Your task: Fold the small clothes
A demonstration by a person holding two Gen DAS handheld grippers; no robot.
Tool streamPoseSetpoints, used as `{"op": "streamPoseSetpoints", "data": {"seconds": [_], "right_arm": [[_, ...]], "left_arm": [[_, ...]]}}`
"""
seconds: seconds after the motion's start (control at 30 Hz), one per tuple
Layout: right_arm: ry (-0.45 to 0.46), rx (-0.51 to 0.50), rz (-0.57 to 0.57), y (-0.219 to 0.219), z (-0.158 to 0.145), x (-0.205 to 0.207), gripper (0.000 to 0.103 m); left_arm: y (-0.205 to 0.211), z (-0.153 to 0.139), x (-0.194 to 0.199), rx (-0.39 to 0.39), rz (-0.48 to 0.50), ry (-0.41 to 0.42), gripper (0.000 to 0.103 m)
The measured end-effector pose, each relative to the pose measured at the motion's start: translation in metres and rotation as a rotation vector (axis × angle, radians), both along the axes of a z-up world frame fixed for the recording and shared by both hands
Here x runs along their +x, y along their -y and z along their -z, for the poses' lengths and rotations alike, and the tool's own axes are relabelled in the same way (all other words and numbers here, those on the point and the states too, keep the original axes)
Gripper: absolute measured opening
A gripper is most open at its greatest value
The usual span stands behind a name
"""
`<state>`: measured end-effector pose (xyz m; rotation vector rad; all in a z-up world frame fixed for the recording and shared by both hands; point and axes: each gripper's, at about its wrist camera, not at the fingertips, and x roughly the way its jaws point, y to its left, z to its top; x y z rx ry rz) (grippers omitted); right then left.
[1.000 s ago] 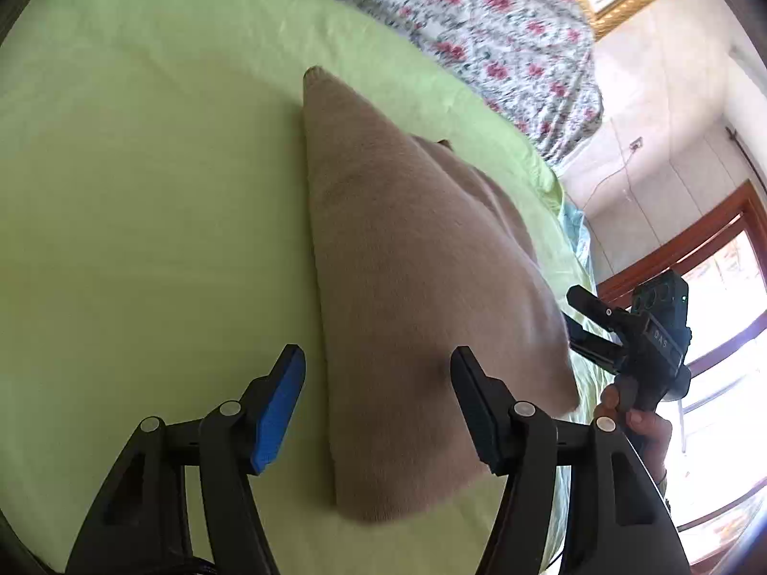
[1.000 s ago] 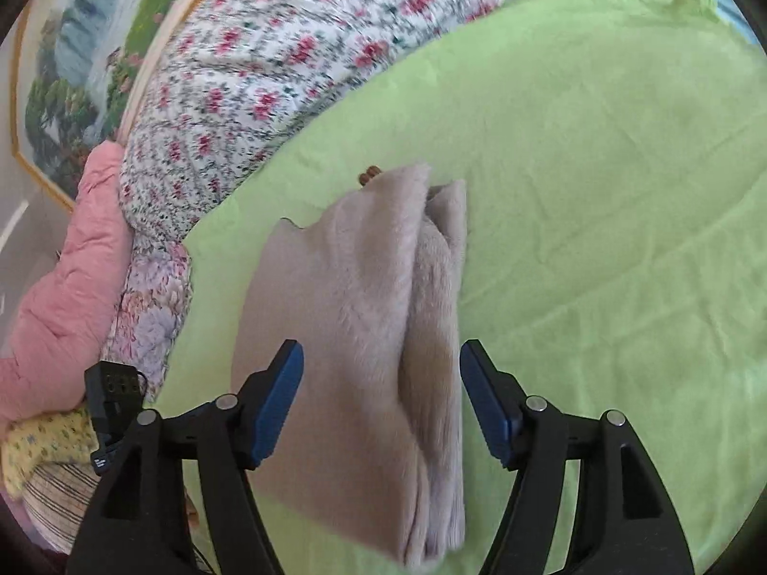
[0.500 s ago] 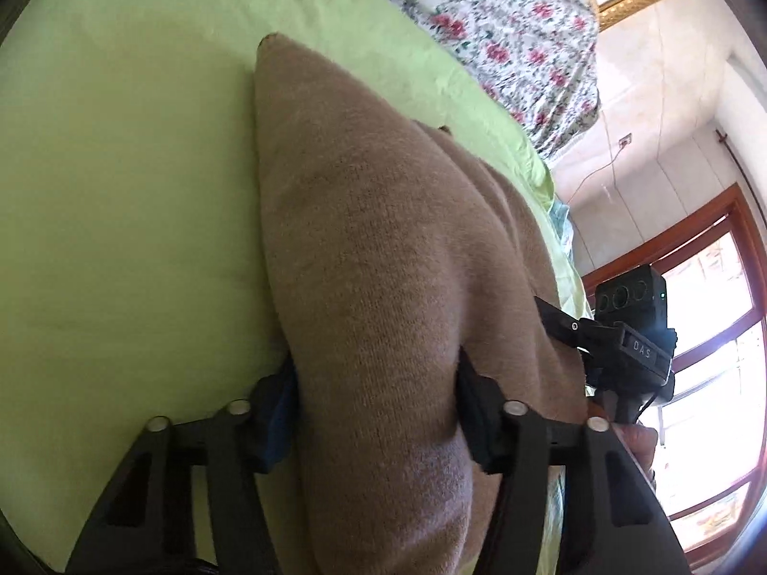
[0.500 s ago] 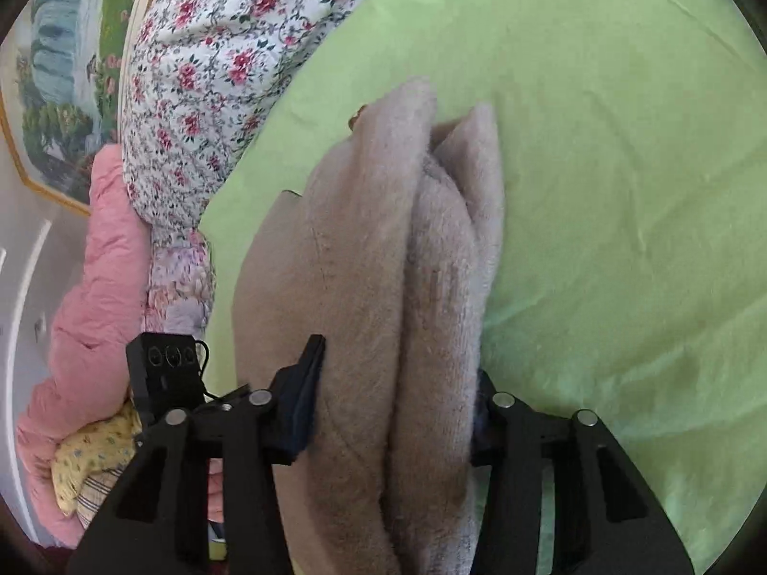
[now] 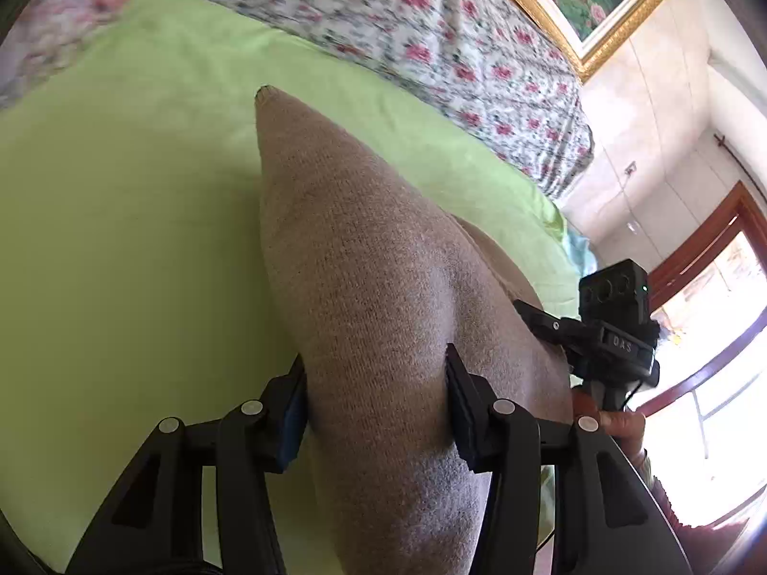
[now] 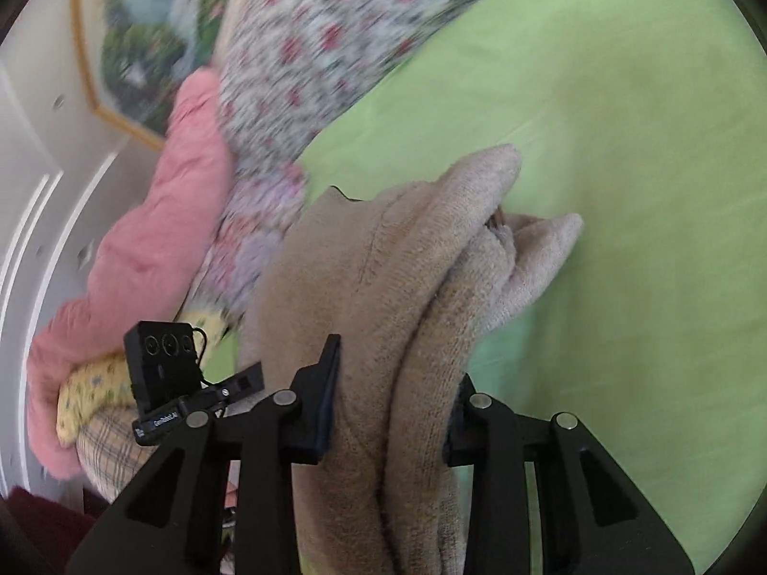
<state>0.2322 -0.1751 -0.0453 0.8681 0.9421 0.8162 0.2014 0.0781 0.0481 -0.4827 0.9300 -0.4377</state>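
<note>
A folded beige knit garment [image 5: 359, 239] lies along the green bed sheet [image 5: 120, 239], its near end raised off it. My left gripper [image 5: 376, 369] has one end between its pads, jaws still closing and pressing into the knit. In the right wrist view the garment [image 6: 383, 263] shows as a thick stack of folds. My right gripper [image 6: 395, 369] squeezes the other end, jaws also closing. Each view shows the other gripper's camera block [image 5: 616, 287] [image 6: 160, 359] at the garment's far side, with a hand [image 5: 623, 424] below it.
A floral quilt [image 5: 407, 14] [image 6: 311, 48] borders the sheet [image 6: 647, 191] at the back. A pink blanket [image 6: 158, 230], a yellow cloth [image 6: 91, 383] and a plaid cloth [image 6: 105, 445] are heaped at the left. A wood-framed window [image 5: 709, 249] stands beyond the bed's right edge.
Both grippers slid forward over the garment's two ends and closed on them from open. The garment now bunches between the pads and its ends have come up from the sheet.
</note>
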Motion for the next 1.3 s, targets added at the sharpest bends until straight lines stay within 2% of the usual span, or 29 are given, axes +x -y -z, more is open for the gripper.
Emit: {"op": "streamPoseSetpoints", "data": {"seconds": [0.1, 0.2, 0.33, 0.4, 0.53, 0.67, 0.77, 0.9, 1.0, 1.03, 1.07, 1.1, 1.13, 1.17, 1.23, 1.3], "right_arm": [[-0.012, 0.007, -0.046, -0.029, 0.006, -0.003, 0.034], [-0.033, -0.054, -0.075, -0.053, 0.015, -0.007, 0.034], [-0.055, -0.082, -0.069, -0.053, 0.02, -0.008, 0.039], [-0.07, -0.099, -0.06, -0.049, 0.02, -0.007, 0.045], [-0.069, -0.165, -0.025, -0.036, 0.009, -0.006, 0.053], [-0.033, -0.231, 0.037, -0.023, -0.008, -0.003, 0.055], [-0.002, -0.249, 0.082, -0.015, -0.022, 0.007, 0.055], [0.016, -0.25, 0.08, -0.025, -0.033, 0.027, 0.055], [0.023, -0.282, 0.039, -0.045, -0.033, 0.039, 0.055], [0.02, -0.296, 0.025, -0.05, -0.031, 0.044, 0.054], [0.018, -0.312, 0.011, -0.055, -0.029, 0.048, 0.044], [0.02, -0.352, 0.001, -0.061, -0.028, 0.052, 0.017], [0.03, -0.375, 0.003, -0.062, -0.029, 0.053, 0.007], [0.05, -0.377, 0.014, -0.059, -0.032, 0.052, 0.007], [0.083, -0.384, 0.066, -0.045, -0.039, 0.05, 0.007], [0.06, -0.385, 0.097, -0.034, -0.033, 0.051, 0.006]], "left_arm": [[-0.025, 0.012, -0.023, 0.011, -0.029, -0.016, 0.05], [-0.039, 0.037, -0.033, -0.011, -0.055, -0.06, 0.051], [-0.041, 0.044, -0.04, -0.012, -0.057, -0.039, 0.058], [-0.039, 0.042, -0.039, 0.015, -0.048, -0.042, 0.064], [-0.044, 0.039, -0.034, 0.013, -0.037, -0.051, 0.066], [-0.057, 0.031, -0.023, 0.0, -0.066, -0.045, 0.071], [-0.065, 0.025, -0.006, 0.002, -0.104, -0.057, 0.071], [-0.072, 0.022, 0.021, 0.038, -0.174, -0.08, 0.071], [-0.071, 0.024, 0.039, 0.073, -0.209, -0.094, 0.069], [-0.07, 0.025, 0.044, 0.094, -0.217, -0.094, 0.068], [-0.069, 0.026, 0.048, 0.118, -0.224, -0.098, 0.063], [-0.066, 0.027, 0.053, 0.142, -0.226, -0.108, 0.054], [-0.064, 0.028, 0.056, 0.155, -0.221, -0.116, 0.05], [-0.061, 0.028, 0.058, 0.168, -0.212, -0.114, 0.044], [-0.053, 0.029, 0.059, 0.226, -0.205, -0.102, 0.044], [-0.043, 0.035, 0.061, 0.278, -0.186, -0.108, 0.044]]}}
